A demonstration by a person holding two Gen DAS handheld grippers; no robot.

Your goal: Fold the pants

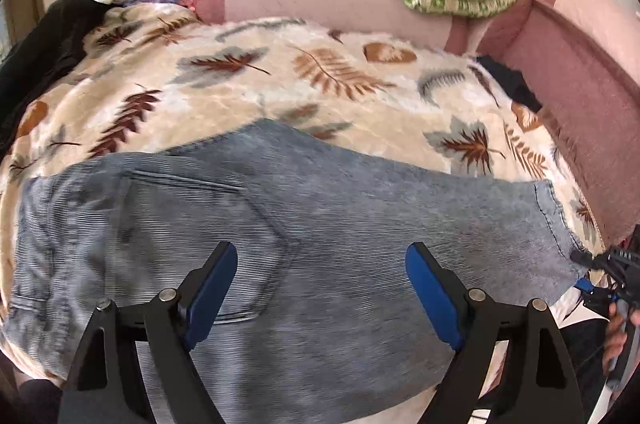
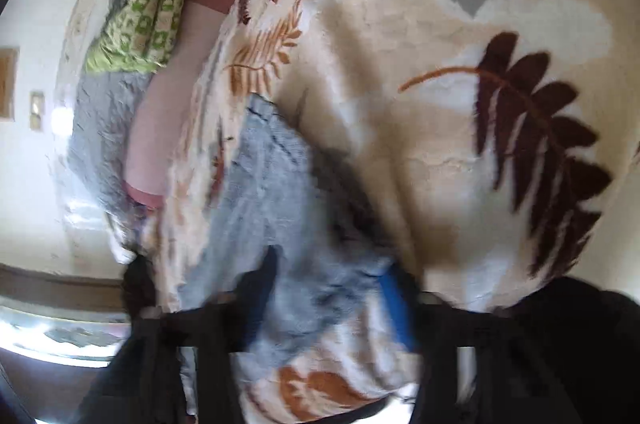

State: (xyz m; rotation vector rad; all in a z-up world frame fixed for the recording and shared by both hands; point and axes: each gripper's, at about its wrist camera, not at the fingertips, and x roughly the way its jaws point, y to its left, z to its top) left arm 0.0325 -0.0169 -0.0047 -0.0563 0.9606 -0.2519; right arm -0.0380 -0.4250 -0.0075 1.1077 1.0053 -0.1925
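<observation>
With our left gripper (image 1: 322, 288) spread empty above the grey corduroy pants (image 1: 320, 224) and our right gripper (image 2: 332, 288) astride their hem, pinching too deep could snag the leaf-print blanket (image 2: 400, 64) beneath.

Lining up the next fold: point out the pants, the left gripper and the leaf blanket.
pants (image 1: 360, 224), left wrist view, mid leg fabric.
left gripper (image 1: 322, 298), left wrist view, between its fingertips.
leaf blanket (image 1: 256, 92), left wrist view, bare patch above pants.
</observation>
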